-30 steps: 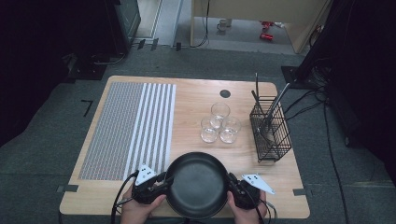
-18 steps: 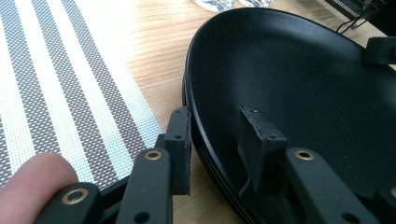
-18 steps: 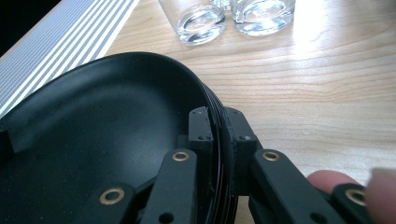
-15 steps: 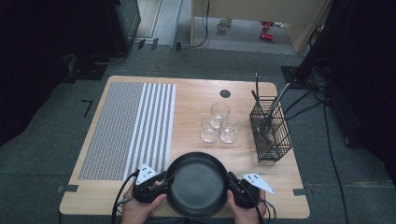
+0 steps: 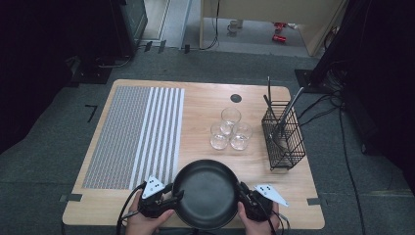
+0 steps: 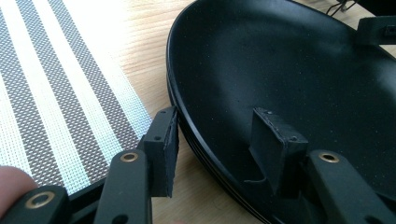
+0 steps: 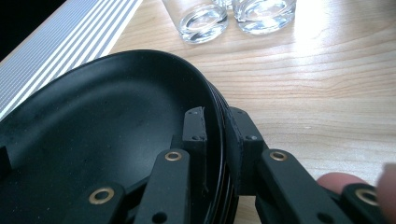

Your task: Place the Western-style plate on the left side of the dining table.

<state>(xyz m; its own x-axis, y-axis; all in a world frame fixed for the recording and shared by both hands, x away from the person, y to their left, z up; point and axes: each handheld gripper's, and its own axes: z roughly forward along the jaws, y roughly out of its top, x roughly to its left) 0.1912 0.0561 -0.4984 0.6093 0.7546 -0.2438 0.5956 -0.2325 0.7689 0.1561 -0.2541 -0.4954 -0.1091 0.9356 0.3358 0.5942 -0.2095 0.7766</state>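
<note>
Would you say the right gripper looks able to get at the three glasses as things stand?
Probably not at once: the right gripper sits clamped on the black plate's rim. Bare table lies between it and the glasses.

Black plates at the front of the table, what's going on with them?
A person has a gripper on each side of a stack of black plates at the table's near edge. The right gripper clamps the stack's rim. The left gripper straddles the opposite rim, its fingers just opening, clear of it. Three glasses and a wire basket stand beyond.
</note>
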